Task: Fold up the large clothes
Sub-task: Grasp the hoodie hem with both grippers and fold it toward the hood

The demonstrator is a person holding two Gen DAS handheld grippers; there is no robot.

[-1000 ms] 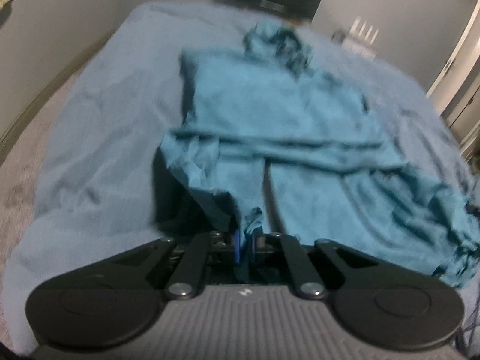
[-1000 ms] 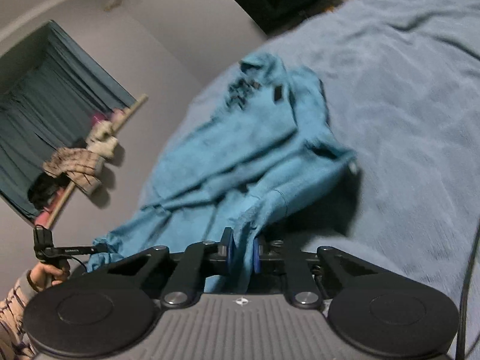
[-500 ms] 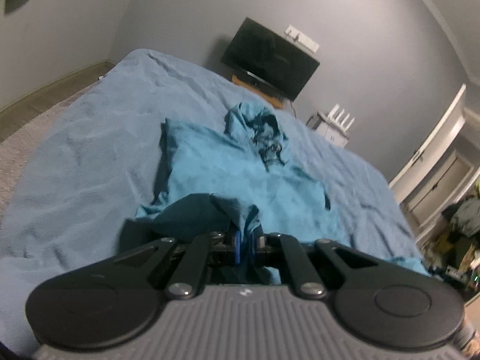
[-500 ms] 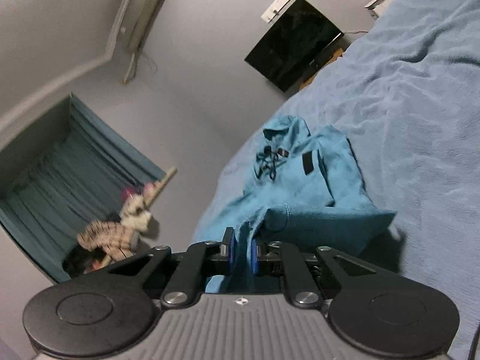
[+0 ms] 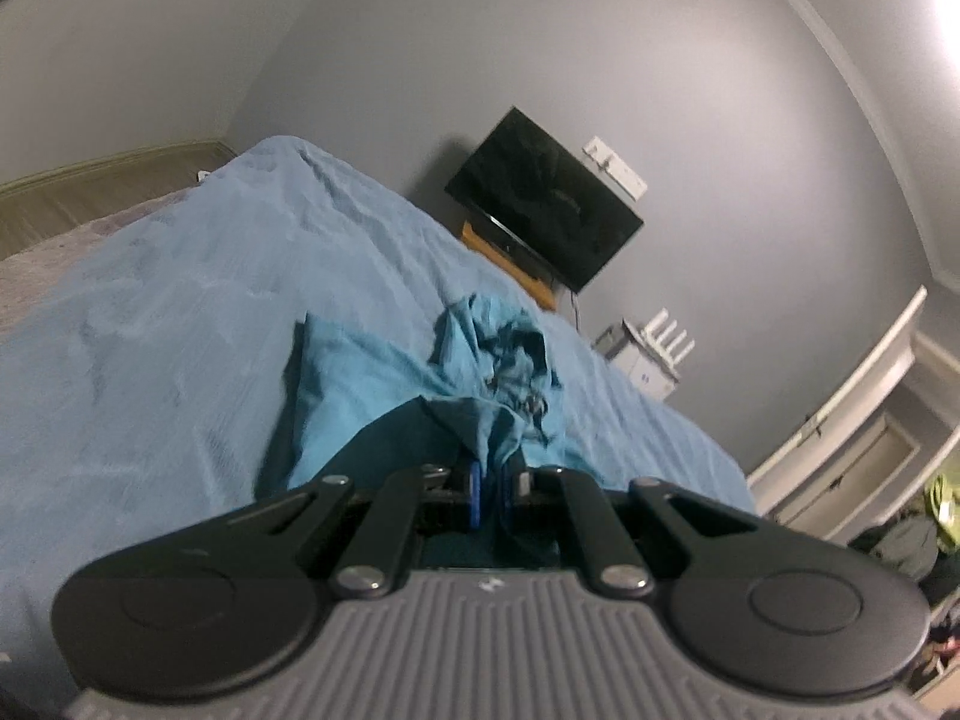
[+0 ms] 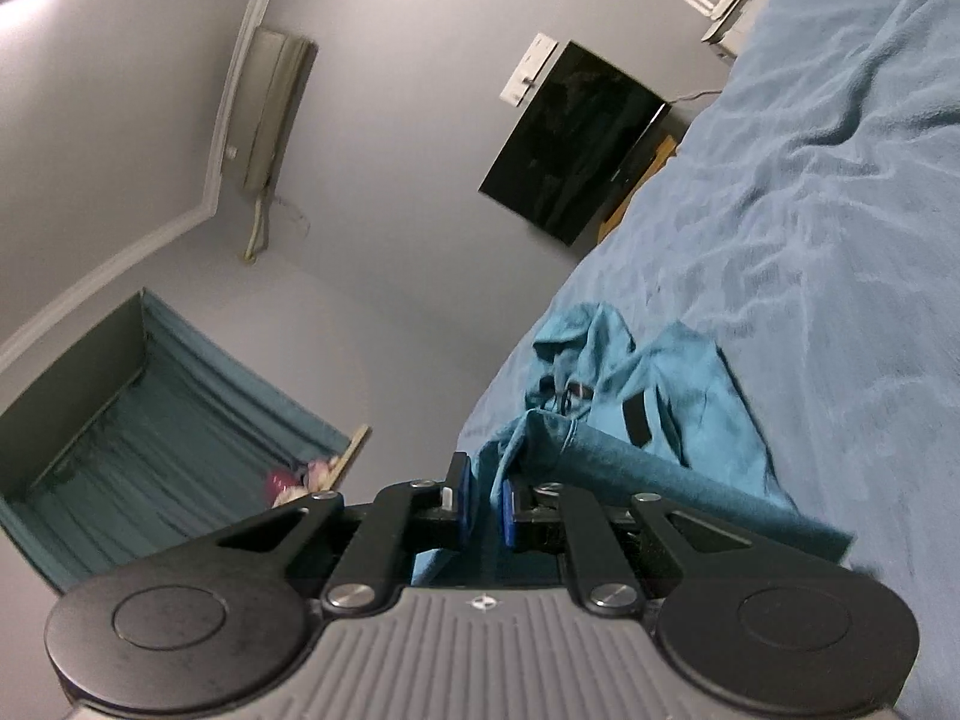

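Observation:
A teal hooded sweatshirt [image 5: 384, 378] lies on a blue bed cover [image 5: 150, 324], hood and dark drawstrings toward the far end. My left gripper [image 5: 492, 489] is shut on a bunched hem edge of the sweatshirt and holds it lifted over the body. My right gripper [image 6: 487, 507] is shut on the other hem corner of the sweatshirt [image 6: 678, 414], also lifted, with the fabric folded back toward the hood [image 6: 576, 342]. The lower part of the garment is hidden under both grippers.
A black TV [image 5: 540, 198] hangs on the far wall above a wooden stand. A white router on a small unit [image 5: 654, 348] stands at the bed's far right corner. Teal curtains [image 6: 150, 438] and an air conditioner [image 6: 270, 102] show on the wall in the right wrist view.
Both grippers have carried the sweatshirt's hem up and forward toward the hood, folding the lower half over the upper. Both views tilted upward, showing more wall.

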